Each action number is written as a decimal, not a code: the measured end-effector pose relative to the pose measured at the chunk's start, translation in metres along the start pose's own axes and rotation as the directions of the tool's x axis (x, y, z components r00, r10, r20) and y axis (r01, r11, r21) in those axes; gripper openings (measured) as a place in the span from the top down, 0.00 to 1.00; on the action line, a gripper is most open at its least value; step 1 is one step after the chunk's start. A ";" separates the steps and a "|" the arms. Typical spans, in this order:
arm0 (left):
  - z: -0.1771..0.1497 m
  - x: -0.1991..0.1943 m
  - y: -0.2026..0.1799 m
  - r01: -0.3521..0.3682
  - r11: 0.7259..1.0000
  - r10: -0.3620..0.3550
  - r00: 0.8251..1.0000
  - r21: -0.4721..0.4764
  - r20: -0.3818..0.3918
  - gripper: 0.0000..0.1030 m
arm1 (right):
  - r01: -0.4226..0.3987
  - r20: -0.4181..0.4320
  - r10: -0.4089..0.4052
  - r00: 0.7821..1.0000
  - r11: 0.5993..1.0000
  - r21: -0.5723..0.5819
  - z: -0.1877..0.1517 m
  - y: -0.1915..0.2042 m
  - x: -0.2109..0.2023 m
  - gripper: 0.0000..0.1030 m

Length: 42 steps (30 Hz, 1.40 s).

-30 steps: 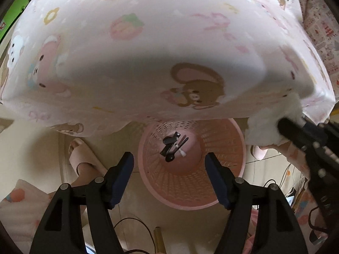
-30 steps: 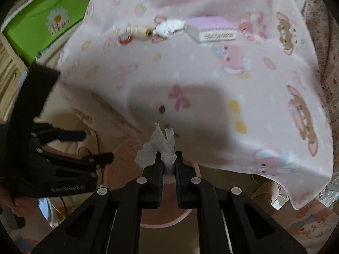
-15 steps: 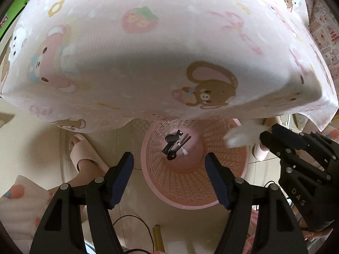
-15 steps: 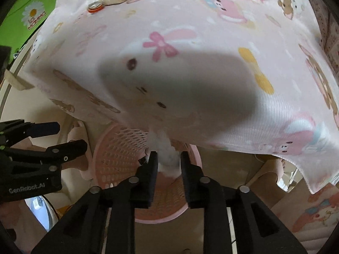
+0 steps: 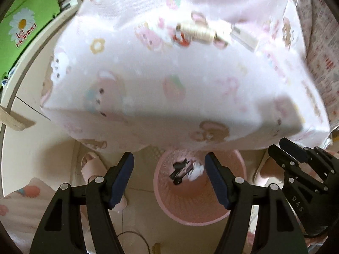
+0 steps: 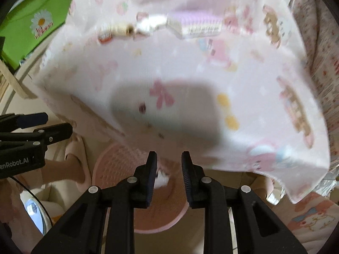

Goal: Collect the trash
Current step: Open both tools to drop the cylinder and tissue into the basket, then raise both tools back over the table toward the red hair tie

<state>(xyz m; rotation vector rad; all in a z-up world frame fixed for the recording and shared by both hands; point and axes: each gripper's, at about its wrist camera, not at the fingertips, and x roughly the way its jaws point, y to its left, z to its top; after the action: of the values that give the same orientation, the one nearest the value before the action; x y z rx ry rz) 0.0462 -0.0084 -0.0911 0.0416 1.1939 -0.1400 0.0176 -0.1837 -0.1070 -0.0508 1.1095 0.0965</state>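
Note:
A pink mesh waste basket (image 5: 214, 218) stands on the floor below the table edge; it also shows in the right wrist view (image 6: 110, 158). A crumpled white tissue (image 5: 196, 169) lies inside it beside dark scraps (image 5: 179, 169); the tissue shows in the right wrist view (image 6: 162, 178) too. My left gripper (image 5: 169, 173) is open and empty above the basket. My right gripper (image 6: 168, 169) is open and empty over the basket, and it appears in the left wrist view (image 5: 275, 148). On the pink tablecloth lie a thread spool (image 5: 197, 30), a white wad (image 6: 151, 24) and a small box (image 6: 197, 25).
The pink cartoon tablecloth (image 5: 169, 84) overhangs the basket. A foot in a pink slipper (image 5: 91, 167) stands left of the basket. A green box (image 5: 23, 27) sits at the far left. A cable (image 5: 135, 239) lies on the floor.
My right gripper opened and the white tissue dropped into the basket. Both grippers rose and tilted up, so more of the table top shows.

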 end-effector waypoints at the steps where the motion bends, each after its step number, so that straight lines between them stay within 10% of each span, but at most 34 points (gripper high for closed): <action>1: 0.001 -0.006 0.000 -0.004 1.000 0.003 1.000 0.004 0.028 0.34 | 0.005 0.032 -0.005 0.999 1.000 0.004 0.002 -0.001 -0.007 0.66; 9: 0.000 -0.052 -0.002 -0.009 0.999 -0.001 0.954 0.033 0.300 0.25 | -0.085 0.107 0.080 0.991 0.996 0.041 0.003 -0.007 -0.033 0.53; 18: 0.005 -0.077 -0.002 -0.100 0.995 0.086 0.875 0.003 0.476 0.18 | 0.001 0.304 -0.004 0.953 1.000 0.009 -0.002 -0.005 -0.077 0.50; 25: 0.013 -0.074 0.001 -0.021 1.000 0.012 0.904 0.015 0.426 0.07 | 0.041 0.375 -0.051 0.926 0.999 0.035 0.009 -0.017 -0.091 0.45; 35: 0.081 -0.105 0.021 0.070 0.997 -0.067 0.895 0.009 0.440 0.03 | 0.097 0.447 -0.108 0.888 0.994 0.047 0.049 -0.044 -0.113 0.37; 42: 0.117 -0.105 0.042 -0.014 1.000 0.009 0.875 0.007 0.485 0.02 | 0.135 0.476 -0.152 0.866 0.988 0.071 0.085 -0.072 -0.119 0.31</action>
<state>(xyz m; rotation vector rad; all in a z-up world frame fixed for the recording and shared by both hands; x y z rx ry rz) 0.1216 0.0302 0.0478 0.0208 0.6879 -0.1362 0.0477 -0.2536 0.0369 -0.0734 0.6038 -0.0450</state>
